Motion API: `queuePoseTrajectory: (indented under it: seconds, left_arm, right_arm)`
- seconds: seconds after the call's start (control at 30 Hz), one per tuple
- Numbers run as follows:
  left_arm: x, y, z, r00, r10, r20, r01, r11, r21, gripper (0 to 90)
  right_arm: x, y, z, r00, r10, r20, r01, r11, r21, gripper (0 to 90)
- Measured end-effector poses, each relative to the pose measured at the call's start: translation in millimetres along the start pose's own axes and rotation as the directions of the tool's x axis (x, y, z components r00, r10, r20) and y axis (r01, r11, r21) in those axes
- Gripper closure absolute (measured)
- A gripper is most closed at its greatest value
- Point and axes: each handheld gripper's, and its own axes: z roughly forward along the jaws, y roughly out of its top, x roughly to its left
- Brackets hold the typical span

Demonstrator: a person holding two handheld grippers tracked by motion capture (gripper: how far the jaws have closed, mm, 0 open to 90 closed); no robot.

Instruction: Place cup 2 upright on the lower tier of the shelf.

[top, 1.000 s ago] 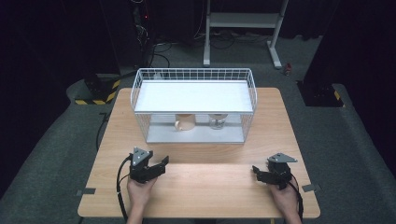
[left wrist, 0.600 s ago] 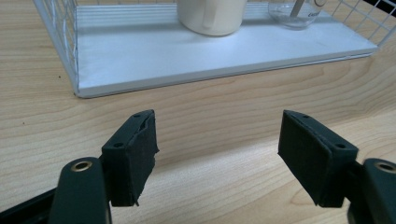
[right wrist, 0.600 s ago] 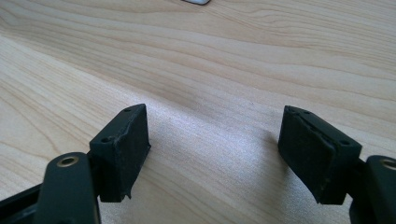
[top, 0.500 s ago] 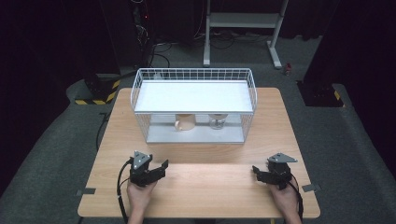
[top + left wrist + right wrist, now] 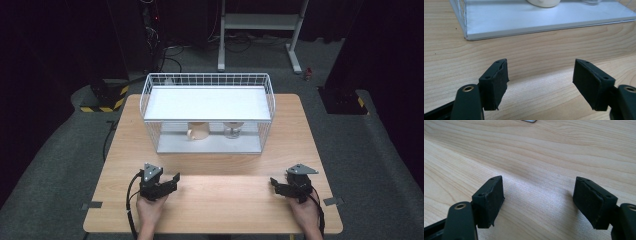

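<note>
A white wire rack (image 5: 207, 102) with a flat top shelf stands at the back of the wooden table (image 5: 210, 200). Under its shelf sit a tan mug (image 5: 198, 130) and a clear glass (image 5: 231, 130). My left gripper (image 5: 172, 181) rests on the table at the front left, jaws open, nothing between them. In the left gripper view the open gripper (image 5: 540, 85) faces the rack's white base (image 5: 539, 18), with the bottom of the mug (image 5: 544, 2) at the top edge. My right gripper (image 5: 274, 184) lies at the front right, open and empty. The right gripper view shows the open gripper (image 5: 539, 202) over bare wood.
A person's hands hold both grippers at the table's near edge. Grey tape tabs (image 5: 91, 205) mark the front corners. Behind the table stand a white metal stand (image 5: 260, 25), cables and a yellow-black striped base (image 5: 102, 102) on the dark floor.
The left gripper has shifted slightly. The right gripper has stayed put.
</note>
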Motion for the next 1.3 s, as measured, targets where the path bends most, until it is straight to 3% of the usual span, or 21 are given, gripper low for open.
queuePoseTrajectory:
  seconds: [0.4,0.7,1.07,1.3]
  left_arm:
    - [5.7,-4.3,8.7,0.9981,0.019,-0.058,-0.017,0.9989,0.043,29.0]
    - [6.6,-6.1,14.4,0.9934,0.050,-0.104,-0.043,0.9970,0.065,29.3]
    - [6.0,-6.3,18.8,0.9892,0.065,-0.131,-0.055,0.9954,0.079,29.4]
    - [4.1,-5.2,22.4,0.9848,0.086,-0.151,-0.069,0.9909,0.115,28.9]
  right_arm:
    - [0.0,0.0,0.0,1.0000,0.000,0.000,0.000,1.000,0.000,24.5]
    - [0.0,0.0,0.0,1.0000,0.000,0.000,0.000,1.000,0.000,24.5]
    - [0.3,0.1,0.0,1.0000,0.004,-0.001,-0.004,1.000,0.000,24.5]
    - [0.3,0.1,0.0,1.0000,0.004,0.000,-0.004,1.000,0.000,24.5]
